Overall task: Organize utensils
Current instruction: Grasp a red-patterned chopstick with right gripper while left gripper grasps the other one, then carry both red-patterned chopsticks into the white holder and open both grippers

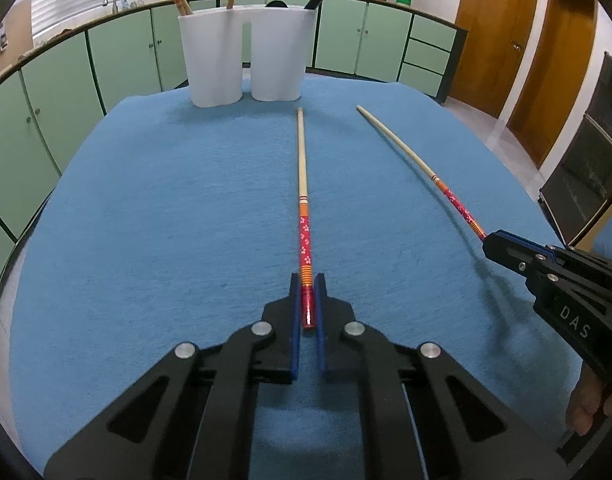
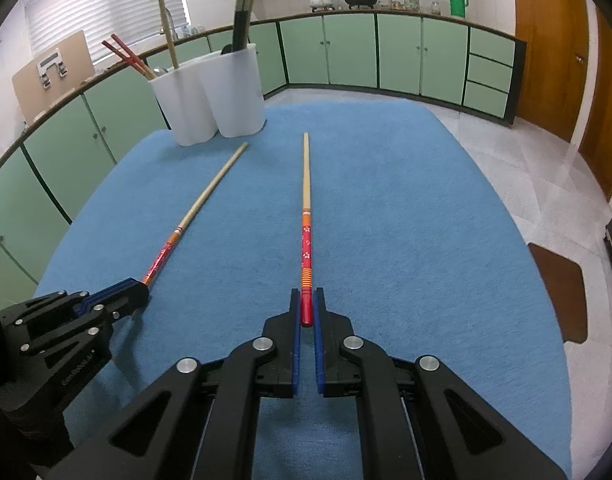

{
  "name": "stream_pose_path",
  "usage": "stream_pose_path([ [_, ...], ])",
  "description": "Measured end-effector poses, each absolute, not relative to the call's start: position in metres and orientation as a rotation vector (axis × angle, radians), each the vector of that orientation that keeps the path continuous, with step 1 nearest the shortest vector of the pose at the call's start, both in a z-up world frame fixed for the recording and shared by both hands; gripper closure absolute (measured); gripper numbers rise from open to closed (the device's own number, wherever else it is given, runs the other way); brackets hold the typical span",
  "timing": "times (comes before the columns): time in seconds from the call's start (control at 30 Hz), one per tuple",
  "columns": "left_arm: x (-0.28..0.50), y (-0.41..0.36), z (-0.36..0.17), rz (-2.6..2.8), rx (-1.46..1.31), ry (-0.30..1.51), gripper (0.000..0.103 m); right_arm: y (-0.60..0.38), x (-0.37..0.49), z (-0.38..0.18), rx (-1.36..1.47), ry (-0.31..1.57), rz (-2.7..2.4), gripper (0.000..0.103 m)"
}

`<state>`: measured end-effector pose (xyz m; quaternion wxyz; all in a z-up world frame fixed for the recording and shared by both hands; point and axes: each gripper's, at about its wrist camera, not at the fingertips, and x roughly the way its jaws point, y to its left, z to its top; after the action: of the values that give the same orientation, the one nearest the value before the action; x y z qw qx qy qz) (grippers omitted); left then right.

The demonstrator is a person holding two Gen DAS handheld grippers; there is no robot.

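Each tongs (image 1: 307,292) (image 2: 307,300) clamps one chopstick's (image 1: 302,184) (image 2: 306,200) red end.

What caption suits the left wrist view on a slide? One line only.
Left tool shut on a red-handled chopstick lying on blue cloth, its tip toward the white holder.

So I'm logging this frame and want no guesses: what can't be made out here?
- Chopstick tops in the white holder: cut off by the left wrist view's upper edge.
- The holder's inside: hidden by its walls in both views.
- Red end of the right chopstick: covered by the right gripper in the left wrist view.
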<state>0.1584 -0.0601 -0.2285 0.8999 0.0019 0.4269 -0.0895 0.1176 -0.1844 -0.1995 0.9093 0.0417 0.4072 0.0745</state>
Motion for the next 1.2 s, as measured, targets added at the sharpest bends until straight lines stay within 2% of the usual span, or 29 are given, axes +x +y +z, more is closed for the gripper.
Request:
stream_pose_path([
  [0.33, 0.143, -0.057, -0.182, -0.202, 0.022, 0.779, 0.098, -0.185, 0.111, -0.167, 0.061, 0.768, 0.162, 0.097],
  [0.83, 0.141, -0.049, -0.084, -0.251, 0.033, 0.555, 0.098, -0.191, 0.120, -0.069, 0.026, 0.607, 0.221, 0.097],
  [1.2, 0.155, -0.043, -0.035, -0.316, 0.052, 0.486, 0.098, -0.183, 0.159, -0.006, 0.011, 0.623, 0.367, 0.097],
])
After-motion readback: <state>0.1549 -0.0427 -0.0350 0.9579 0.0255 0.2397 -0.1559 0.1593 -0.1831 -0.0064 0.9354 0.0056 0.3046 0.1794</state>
